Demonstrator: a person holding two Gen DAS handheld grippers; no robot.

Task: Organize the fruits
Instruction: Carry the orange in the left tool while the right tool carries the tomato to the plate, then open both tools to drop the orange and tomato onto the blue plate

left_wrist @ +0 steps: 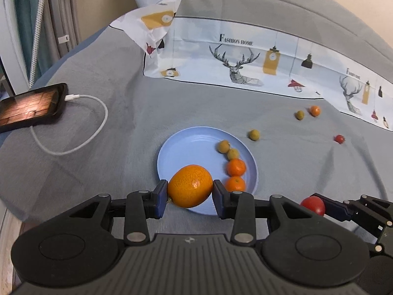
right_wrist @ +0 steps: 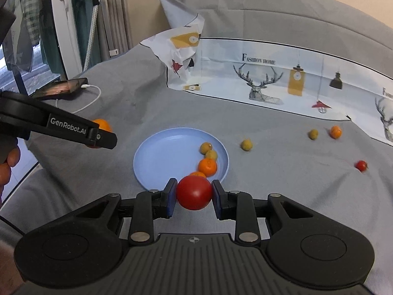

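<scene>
grey bedspread [left_wrist: 122, 127]; orange [left_wrist: 190, 186] pinched in left gripper [left_wrist: 190, 191].

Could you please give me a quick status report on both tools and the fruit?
Left tool shut on large orange. Right tool shut on red tomato. Blue plate holds four fruits; four loose beyond it. Path clear.

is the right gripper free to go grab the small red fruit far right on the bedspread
Probably not yet: the right gripper is shut on a red tomato. The small red fruit itself lies in the open, with nothing around it.
</scene>
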